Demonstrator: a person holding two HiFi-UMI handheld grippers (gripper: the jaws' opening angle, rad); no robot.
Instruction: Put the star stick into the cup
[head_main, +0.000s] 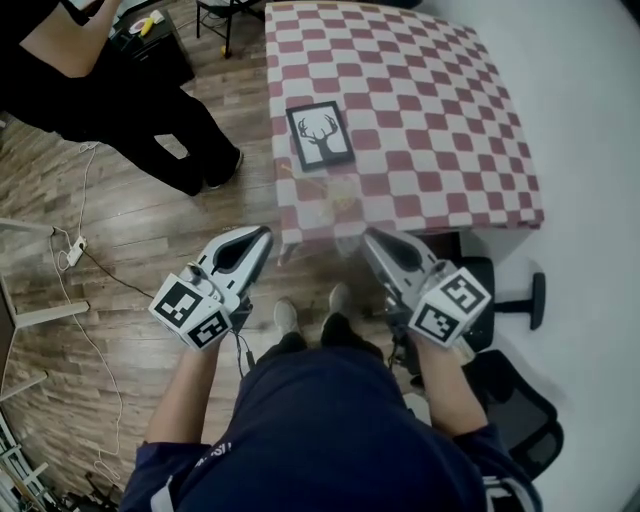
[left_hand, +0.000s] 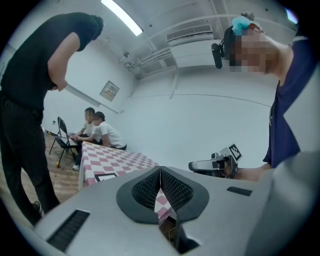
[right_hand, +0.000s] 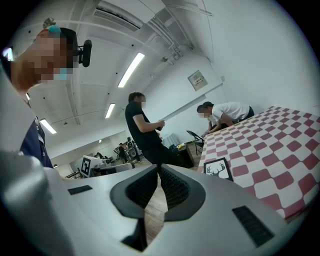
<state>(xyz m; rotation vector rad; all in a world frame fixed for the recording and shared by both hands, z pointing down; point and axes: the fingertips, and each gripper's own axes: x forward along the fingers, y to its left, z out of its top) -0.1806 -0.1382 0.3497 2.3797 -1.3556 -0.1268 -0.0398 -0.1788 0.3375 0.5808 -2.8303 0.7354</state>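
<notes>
No star stick and no cup shows in any view. My left gripper (head_main: 264, 233) and my right gripper (head_main: 369, 239) are held side by side in front of the near edge of a table with a red-and-white checked cloth (head_main: 440, 120). On the cloth lies a black-framed deer picture (head_main: 320, 135). In the left gripper view the left gripper (left_hand: 160, 172) has its jaws pressed together with nothing between them. The right gripper (right_hand: 159, 172) in its own view is likewise shut and empty.
A person in black (head_main: 120, 90) stands on the wooden floor to the left of the table. Two people (left_hand: 97, 131) sit at the table's far end. A black office chair (head_main: 515, 300) stands at the right. A cable and power strip (head_main: 75, 250) lie on the floor at left.
</notes>
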